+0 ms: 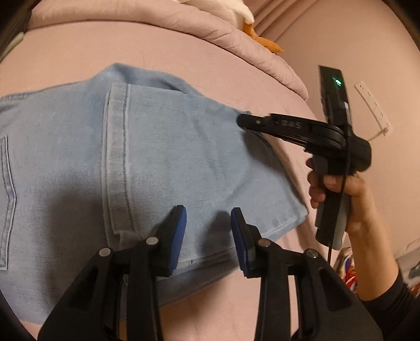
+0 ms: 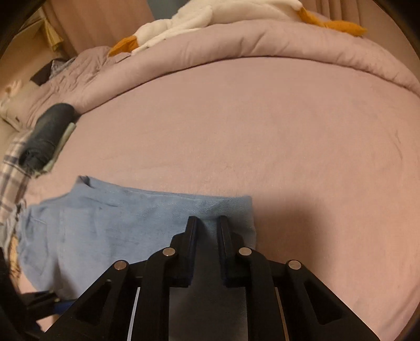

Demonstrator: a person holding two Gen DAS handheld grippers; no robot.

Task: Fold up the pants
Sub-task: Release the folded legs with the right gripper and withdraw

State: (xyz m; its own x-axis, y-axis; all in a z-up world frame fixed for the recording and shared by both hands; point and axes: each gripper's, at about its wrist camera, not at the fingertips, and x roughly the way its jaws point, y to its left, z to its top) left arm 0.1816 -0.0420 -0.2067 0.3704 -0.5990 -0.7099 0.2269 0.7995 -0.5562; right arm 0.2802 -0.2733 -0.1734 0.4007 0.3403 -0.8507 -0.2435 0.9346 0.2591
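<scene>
Pants of light blue denim point(image 1: 162, 162), folded over on themselves, lie flat on the dusty-pink bed sheet point(image 2: 262, 126), and both claws are at their folded end.

At the near edge of the fold the left gripper point(image 1: 208, 236) hovers with its blue-padded fingers point(image 1: 178, 236) parted, a strip of denim showing in the gap between them; the pads do not press the cloth, so this claw is released.

The right gripper point(image 2: 207, 228), seen from its own camera, has its black fingers point(image 2: 191, 236) drawn close with only a narrow slot left, and the tips sit over the denim near the right-hand corner of the fold. Whether cloth is pinched in that slot cannot be told from here. In the left wrist view the same black tool reaches in from the right, its closed tip touching the far corner of the pants, held by a hand point(image 1: 338, 194) in a dark sleeve point(image 1: 393, 296).

A stitched hem band point(image 1: 118, 157) runs across the top layer of denim.

Further out, a rumpled pink quilt point(image 2: 262, 42) borders the sheet, with a white plush goose with orange beak and feet point(image 2: 210, 15) lying on it. At the left edge of the bed sit a dark rolled garment point(image 2: 50, 133) and a plaid cloth point(image 2: 13, 170).
</scene>
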